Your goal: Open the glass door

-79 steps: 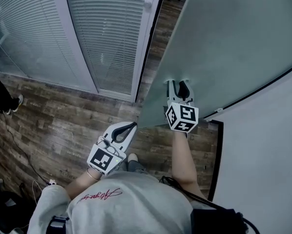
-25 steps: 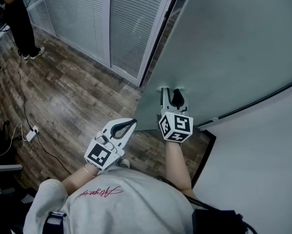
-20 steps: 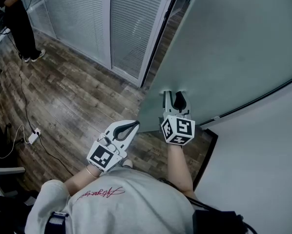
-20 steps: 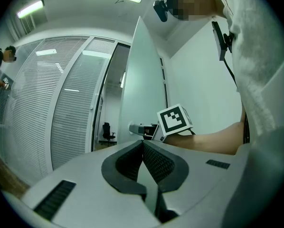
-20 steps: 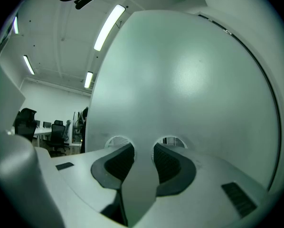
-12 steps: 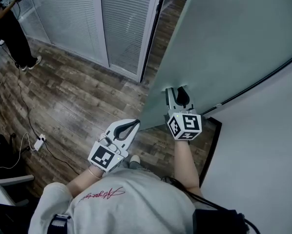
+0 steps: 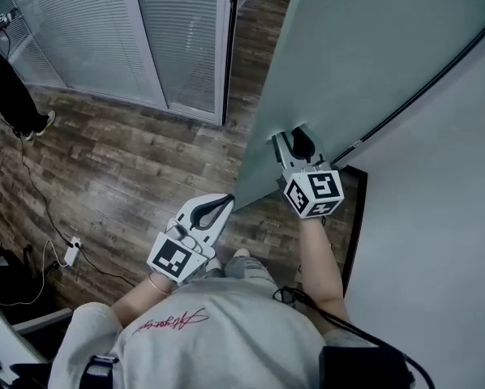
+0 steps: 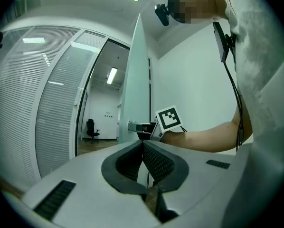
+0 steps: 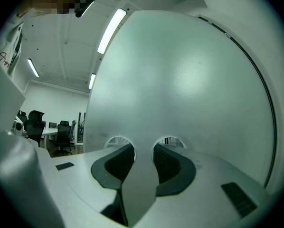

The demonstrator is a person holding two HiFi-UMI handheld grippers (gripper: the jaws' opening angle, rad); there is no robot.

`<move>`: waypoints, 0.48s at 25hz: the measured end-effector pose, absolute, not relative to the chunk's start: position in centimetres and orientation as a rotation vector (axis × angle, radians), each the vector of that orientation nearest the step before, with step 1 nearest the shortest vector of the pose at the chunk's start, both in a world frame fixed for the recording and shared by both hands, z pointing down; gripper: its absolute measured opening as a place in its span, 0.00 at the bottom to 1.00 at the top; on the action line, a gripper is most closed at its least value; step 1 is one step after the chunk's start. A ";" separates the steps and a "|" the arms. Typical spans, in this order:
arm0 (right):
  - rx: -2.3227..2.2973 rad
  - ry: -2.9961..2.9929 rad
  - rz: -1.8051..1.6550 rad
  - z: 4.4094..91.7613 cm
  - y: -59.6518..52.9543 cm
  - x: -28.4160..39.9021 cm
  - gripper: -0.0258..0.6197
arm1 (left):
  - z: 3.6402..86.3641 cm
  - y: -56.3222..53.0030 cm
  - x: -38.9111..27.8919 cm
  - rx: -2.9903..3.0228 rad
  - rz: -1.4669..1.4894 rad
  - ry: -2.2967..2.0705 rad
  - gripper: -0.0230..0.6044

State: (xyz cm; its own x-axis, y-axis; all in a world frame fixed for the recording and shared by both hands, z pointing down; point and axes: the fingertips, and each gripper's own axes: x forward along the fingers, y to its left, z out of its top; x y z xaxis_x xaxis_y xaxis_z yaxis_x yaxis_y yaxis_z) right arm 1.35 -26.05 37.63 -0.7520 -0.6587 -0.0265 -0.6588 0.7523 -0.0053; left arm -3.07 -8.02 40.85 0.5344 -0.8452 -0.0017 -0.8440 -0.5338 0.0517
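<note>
Against the frosted glass door [image 7: 364, 47], ajar over the wooden floor [image 7: 129, 160], the right gripper [image 7: 292, 139] presses with jaws apart, gripping nothing; its tips could skid off the smooth pane. The left gripper [image 7: 225, 202] hangs closed, empty.

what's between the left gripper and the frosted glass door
Nothing: in the head view, only a bare gap over the dark wood-plank floor separates the left gripper, jaws shut, from the edge of the frosted glass door.

Cool, even light from ceiling strips [image 9: 111, 30]; both gripper views bulge fisheye with dark corners.
</note>
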 end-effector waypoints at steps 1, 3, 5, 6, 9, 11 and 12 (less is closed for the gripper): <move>-1.096 2.917 0.006 37.7 -25.9 1.6 0.25 | 40.9 -7.8 -2.8 2.719 -0.038 -1.484 0.06; -1.093 2.922 0.005 37.7 -25.5 2.0 0.25 | 40.9 -7.3 -2.1 2.730 -0.031 -1.471 0.06; -1.087 2.924 0.007 37.8 -24.9 2.6 0.25 | 40.8 -6.8 -1.4 2.738 -0.022 -1.465 0.06; -1.086 2.925 0.007 37.8 -24.5 2.9 0.25 | 40.8 -6.6 -1.0 2.743 -0.018 -1.464 0.06; -1.087 2.928 0.005 37.8 -23.4 3.9 0.25 | 40.3 -5.9 0.3 2.757 -0.009 -1.477 0.06; -1.078 2.933 0.002 37.9 -23.0 4.5 0.25 | 39.9 -5.7 1.2 2.755 -0.013 -1.504 0.06; -1.070 2.936 0.001 38.0 -22.8 4.9 0.25 | 39.8 -5.6 1.7 2.749 -0.019 -1.521 0.06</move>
State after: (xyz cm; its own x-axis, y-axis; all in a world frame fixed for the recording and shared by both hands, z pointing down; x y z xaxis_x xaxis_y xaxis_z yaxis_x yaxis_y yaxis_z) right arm 4.85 -22.81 37.99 -0.7653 -0.6435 -0.0161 -0.6435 0.7654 -0.0049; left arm 1.73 -5.61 39.77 0.5312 -0.8472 -0.0108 -0.8472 -0.5313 0.0061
